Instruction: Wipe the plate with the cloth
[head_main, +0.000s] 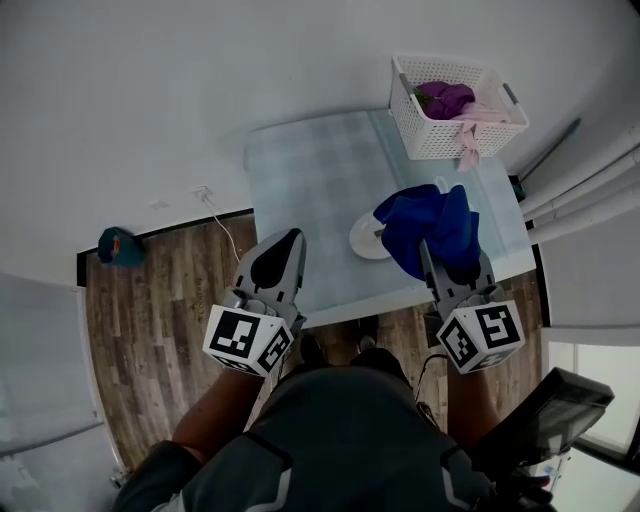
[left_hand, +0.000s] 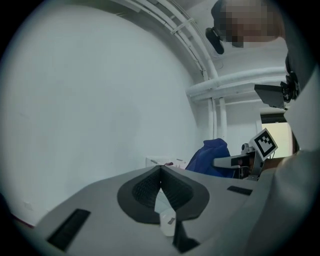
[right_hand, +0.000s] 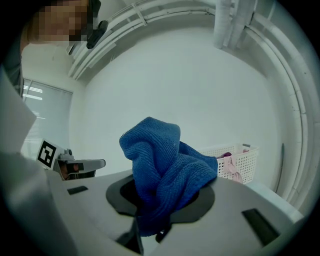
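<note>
Near the table's (head_main: 310, 170) near edge, toward the right corner: white plate (head_main: 366, 240), flat on the pale checked surface, right side hidden behind the blue cloth (head_main: 430, 225). Cloth bunched and clamped tight in the jaws of the right gripper (head_main: 440, 258), bulging up out of them and out over the plate; touching the plate or not, impossible to judge. Left gripper (head_main: 292, 238) at the near edge toward the left corner, apart from the plate, jaws pressed together at the tips with nothing between them. At the far right corner: white lattice basket (head_main: 425, 135) holding a purple cloth (head_main: 445, 97) and a pink cloth (head_main: 478, 125), the pink one spilling over the basket's near wall. Below the table, wood-plank floor (head_main: 150, 320).
</note>
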